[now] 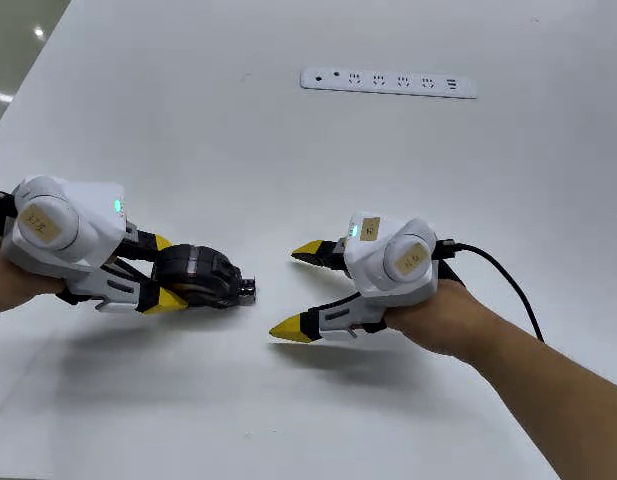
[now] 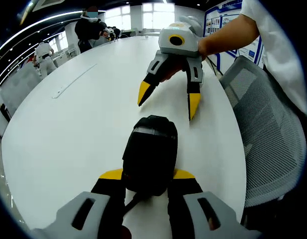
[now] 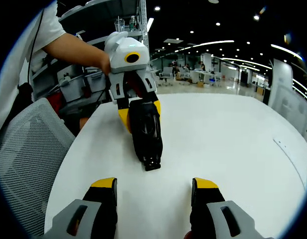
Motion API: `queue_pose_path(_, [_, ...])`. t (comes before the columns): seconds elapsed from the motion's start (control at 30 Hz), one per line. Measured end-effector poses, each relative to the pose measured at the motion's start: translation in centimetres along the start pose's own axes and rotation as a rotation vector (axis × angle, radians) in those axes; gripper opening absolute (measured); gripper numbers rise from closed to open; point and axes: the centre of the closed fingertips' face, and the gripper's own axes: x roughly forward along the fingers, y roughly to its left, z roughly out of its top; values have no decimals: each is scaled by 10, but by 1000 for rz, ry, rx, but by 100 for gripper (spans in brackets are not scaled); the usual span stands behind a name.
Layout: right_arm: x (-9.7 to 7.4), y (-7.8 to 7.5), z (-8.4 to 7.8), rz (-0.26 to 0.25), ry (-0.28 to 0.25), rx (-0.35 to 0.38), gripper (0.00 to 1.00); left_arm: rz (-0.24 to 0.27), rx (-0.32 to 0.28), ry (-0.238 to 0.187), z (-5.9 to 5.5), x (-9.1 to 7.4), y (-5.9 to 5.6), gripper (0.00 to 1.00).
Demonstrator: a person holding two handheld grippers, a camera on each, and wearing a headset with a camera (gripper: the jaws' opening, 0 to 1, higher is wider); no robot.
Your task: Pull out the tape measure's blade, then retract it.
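Observation:
A black tape measure (image 1: pixel 198 277) rests on the white table, its blade tip facing right with no blade pulled out. My left gripper (image 1: pixel 160 272) is shut on its body, the yellow-tipped jaws pressing both sides (image 2: pixel 148 174). In the right gripper view the tape measure (image 3: pixel 146 130) points its blade tip toward me. My right gripper (image 1: pixel 300 290) hovers open a short way right of the blade tip, touching nothing. In its own view the right gripper (image 3: pixel 155 185) has only bare table between its yellow tips. The left gripper view shows the right gripper (image 2: pixel 168 99) open beyond the tape measure.
A white power strip (image 1: pixel 388 82) lies at the far side of the table. A black cable (image 1: pixel 498 270) trails from the right gripper. A mesh chair (image 2: pixel 265 129) stands by the table edge, and people stand far off in the room.

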Motion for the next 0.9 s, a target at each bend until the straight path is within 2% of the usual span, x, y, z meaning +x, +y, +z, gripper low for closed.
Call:
queue_pose_path(0.17, [8, -1, 3, 13, -5, -16, 52, -5, -1, 3, 0, 0, 0, 27])
queue_pose_path(0.33, [15, -1, 7, 25, -8, -70, 43, -6, -1, 6, 0, 1, 0, 27])
queue_pose_path(0.63, [25, 0, 11, 56, -27, -101, 30, -7, -2, 10, 0, 1, 0, 27])
queue_pose_path(0.9, [31, 2, 11, 75, -31, -115, 24, -4, 2, 11, 1, 1, -1, 27])
